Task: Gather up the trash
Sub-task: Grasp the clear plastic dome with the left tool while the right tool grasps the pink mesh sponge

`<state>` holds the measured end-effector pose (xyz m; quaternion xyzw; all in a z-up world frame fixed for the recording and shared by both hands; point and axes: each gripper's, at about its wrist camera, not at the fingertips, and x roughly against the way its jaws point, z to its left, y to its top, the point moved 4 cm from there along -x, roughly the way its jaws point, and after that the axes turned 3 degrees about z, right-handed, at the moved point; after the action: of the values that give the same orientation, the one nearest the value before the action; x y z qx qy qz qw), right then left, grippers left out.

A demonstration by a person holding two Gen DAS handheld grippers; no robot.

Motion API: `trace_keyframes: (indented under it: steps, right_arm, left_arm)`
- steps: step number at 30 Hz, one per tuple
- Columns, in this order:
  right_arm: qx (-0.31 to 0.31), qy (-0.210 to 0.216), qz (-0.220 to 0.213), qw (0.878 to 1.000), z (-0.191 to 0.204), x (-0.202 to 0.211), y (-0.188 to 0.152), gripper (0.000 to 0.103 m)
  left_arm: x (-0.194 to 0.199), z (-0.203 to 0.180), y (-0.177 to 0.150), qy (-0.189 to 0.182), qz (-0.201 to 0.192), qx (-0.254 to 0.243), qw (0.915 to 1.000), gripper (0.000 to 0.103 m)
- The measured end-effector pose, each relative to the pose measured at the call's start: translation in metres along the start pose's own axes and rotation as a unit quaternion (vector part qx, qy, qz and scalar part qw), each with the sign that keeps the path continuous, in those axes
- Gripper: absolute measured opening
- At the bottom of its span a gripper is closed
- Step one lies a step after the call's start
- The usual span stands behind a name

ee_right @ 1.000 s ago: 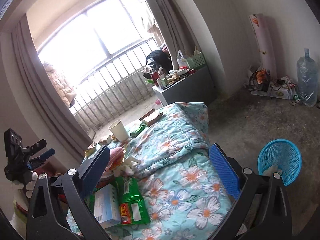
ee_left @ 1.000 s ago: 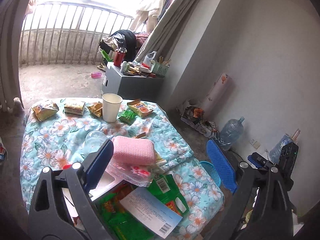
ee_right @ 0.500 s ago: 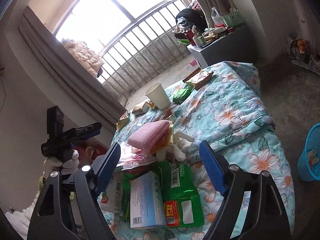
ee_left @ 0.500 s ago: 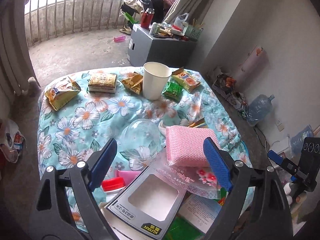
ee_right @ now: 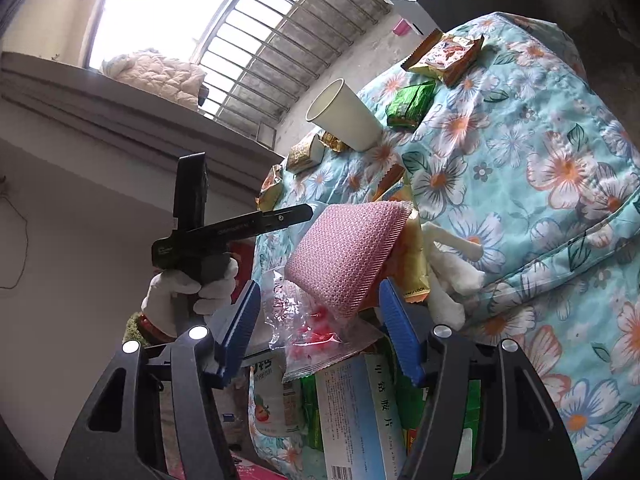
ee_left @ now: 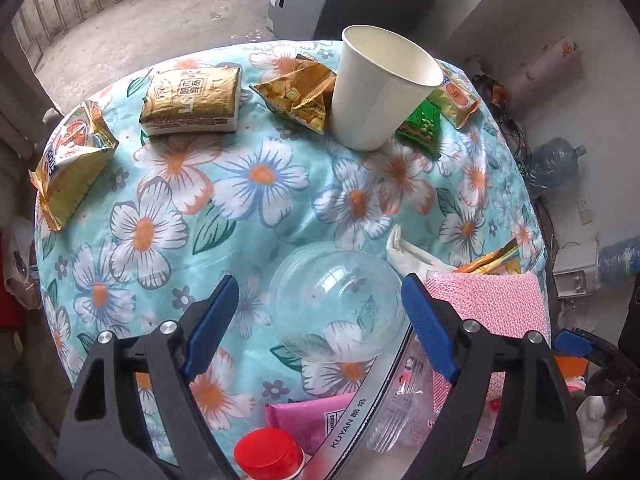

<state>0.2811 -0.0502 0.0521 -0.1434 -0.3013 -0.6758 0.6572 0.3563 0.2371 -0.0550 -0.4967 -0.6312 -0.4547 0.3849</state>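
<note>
Trash lies on a floral cloth [ee_left: 240, 184]. In the left wrist view a clear plastic dome lid [ee_left: 340, 304] sits between the open jaws of my left gripper [ee_left: 320, 316]. Beyond it stand a white paper cup [ee_left: 376, 88], gold snack packets [ee_left: 192, 100] and a green packet [ee_left: 420, 124]. In the right wrist view my open right gripper [ee_right: 320, 328] brackets a clear wrapper [ee_right: 308, 328] under a pink textured pad [ee_right: 344, 252]. The cup [ee_right: 344, 116] and the left gripper [ee_right: 248, 224], held by a gloved hand, show beyond.
A red bottle cap [ee_left: 268, 456], a pink packet [ee_left: 304, 416] and a window box [ee_left: 360, 420] lie near my left gripper. A blue-white medicine box [ee_right: 356, 416] and green packets [ee_right: 408, 104] lie near the right. A grey cabinet [ee_left: 340, 4] stands behind.
Both grippers moved forward and down toward the table. The left now brackets the clear dome lid; the right has closed in on the pink pad and clear wrapper.
</note>
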Motion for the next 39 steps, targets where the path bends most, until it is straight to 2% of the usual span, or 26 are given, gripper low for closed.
trace_keyframes:
  steps: [5, 11, 17, 21, 23, 30, 39]
  right_arm:
    - [-0.024, 0.003, 0.028, 0.999, -0.007, -0.018, 0.003, 0.06]
    - [-0.047, 0.009, 0.034, 0.998, -0.014, -0.027, 0.011, 0.056]
    - [-0.065, 0.021, 0.046, 0.997, -0.018, -0.034, 0.011, 0.046]
    - [-0.078, 0.034, 0.045, 0.995, -0.02, -0.033, 0.011, 0.033]
    - [-0.082, 0.04, 0.043, 0.995, -0.021, -0.03, 0.011, 0.032]
    - [-0.099, 0.086, 0.028, 0.991, -0.025, -0.017, 0.01, 0.029]
    - [-0.103, 0.119, 0.0, 0.988, -0.024, 0.008, 0.01, 0.027]
  left_arm:
    - [-0.003, 0.001, 0.004, -0.016, 0.004, 0.002, 0.9999, 0.077]
    - [-0.006, -0.004, 0.004, -0.03, 0.012, 0.003, 0.9995, 0.071]
    - [-0.015, -0.011, 0.002, -0.029, 0.024, -0.007, 0.9993, 0.068]
    - [-0.017, -0.011, 0.002, -0.026, 0.024, -0.005, 0.9994, 0.067]
    - [-0.018, -0.013, 0.003, -0.025, 0.021, -0.006, 0.9994, 0.067]
    - [0.0, -0.01, 0.007, -0.024, -0.019, -0.006, 0.9995, 0.066]
    - [0.042, -0.015, 0.003, -0.007, -0.082, -0.018, 0.9965, 0.066]
